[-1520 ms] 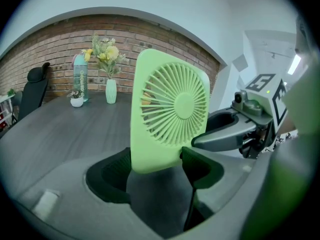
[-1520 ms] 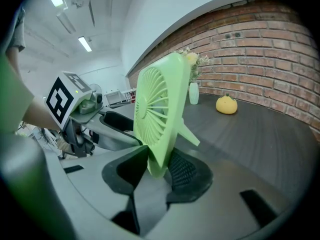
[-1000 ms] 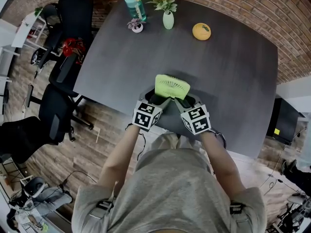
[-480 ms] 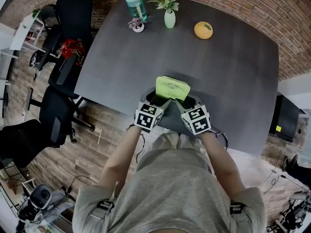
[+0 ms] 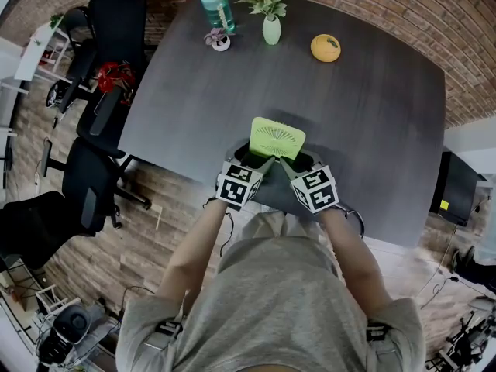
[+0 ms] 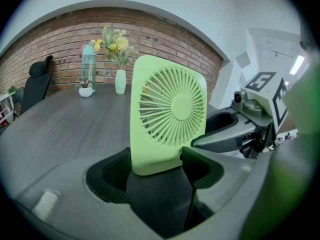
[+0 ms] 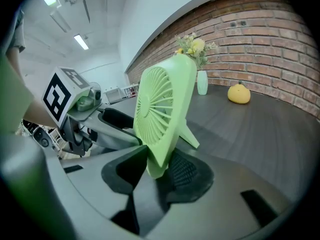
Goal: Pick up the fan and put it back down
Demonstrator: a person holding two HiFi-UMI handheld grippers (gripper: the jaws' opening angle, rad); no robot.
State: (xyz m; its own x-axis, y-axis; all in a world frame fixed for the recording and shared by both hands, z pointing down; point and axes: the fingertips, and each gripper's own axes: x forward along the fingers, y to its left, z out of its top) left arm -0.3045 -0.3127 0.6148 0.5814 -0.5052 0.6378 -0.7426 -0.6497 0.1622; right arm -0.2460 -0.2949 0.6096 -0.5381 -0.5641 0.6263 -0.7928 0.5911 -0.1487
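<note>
The fan (image 5: 277, 138) is a lime-green square unit with rounded corners. Its front face carries a circular grille of thin radial ribs around a plain round hub. A flat prop leg of the same green projects from the back, as the right gripper view shows.

Position: over the near edge of the dark grey table (image 5: 372, 107), at 6 o'clock on the tabletop in the head view. The face is tilted back toward the camera. Contact between the fan's base and the tabletop cannot be confirmed.

The left gripper (image 5: 260, 160) pinches the lower edge of the fan at its 7 o'clock corner. The right gripper (image 5: 291, 163) pinches the 5 o'clock corner. Its jaws have just opened slightly, with the fan's corner between them and both pads on it.

A white vase (image 5: 271, 30) stands at 12 o'clock from the fan, and an orange (image 5: 325, 48) at 1 o'clock.
</note>
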